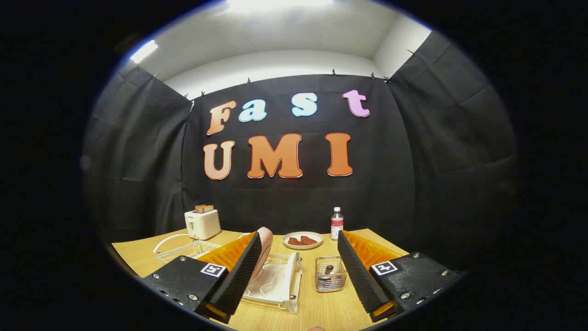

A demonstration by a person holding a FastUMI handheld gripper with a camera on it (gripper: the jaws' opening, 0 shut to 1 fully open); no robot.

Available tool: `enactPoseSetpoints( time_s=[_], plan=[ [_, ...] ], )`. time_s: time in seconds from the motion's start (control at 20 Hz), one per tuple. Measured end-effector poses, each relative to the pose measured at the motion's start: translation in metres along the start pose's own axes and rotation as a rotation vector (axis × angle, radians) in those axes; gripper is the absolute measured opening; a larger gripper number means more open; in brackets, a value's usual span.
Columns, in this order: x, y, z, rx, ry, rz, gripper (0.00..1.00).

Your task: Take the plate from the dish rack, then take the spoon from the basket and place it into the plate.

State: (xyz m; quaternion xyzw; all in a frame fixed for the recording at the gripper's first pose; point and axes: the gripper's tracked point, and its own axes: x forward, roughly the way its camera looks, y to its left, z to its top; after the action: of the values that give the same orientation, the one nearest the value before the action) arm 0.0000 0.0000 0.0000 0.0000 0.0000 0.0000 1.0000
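A pink plate (265,250) stands on edge in the white dish rack (281,281), just ahead of my left finger (239,276), which partly hides it. To the rack's right sits a small wire basket (330,275) with a spoon (328,271) lying inside. My gripper (298,280) is open, fingers wide apart and raised above the table, with the rack's right side and the basket showing in the gap between them. Nothing is held.
A white toaster (202,223) with toast stands at the back left beside a second white wire rack (183,249). A plate with brown food (302,240) and a water bottle (337,223) sit at the back of the wooden table (321,308).
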Motion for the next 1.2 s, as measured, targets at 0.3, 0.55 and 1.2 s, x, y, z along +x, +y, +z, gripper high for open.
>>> enactPoseSetpoints(
  time_s=[0.3,0.55,1.2],
  plan=[
    [0.001,0.002,-0.003,0.014,0.007,0.005,0.99],
    [0.003,0.006,-0.006,0.009,0.016,0.013,0.99],
    [0.013,0.014,0.002,0.029,0.054,0.054,0.99]
  ],
)
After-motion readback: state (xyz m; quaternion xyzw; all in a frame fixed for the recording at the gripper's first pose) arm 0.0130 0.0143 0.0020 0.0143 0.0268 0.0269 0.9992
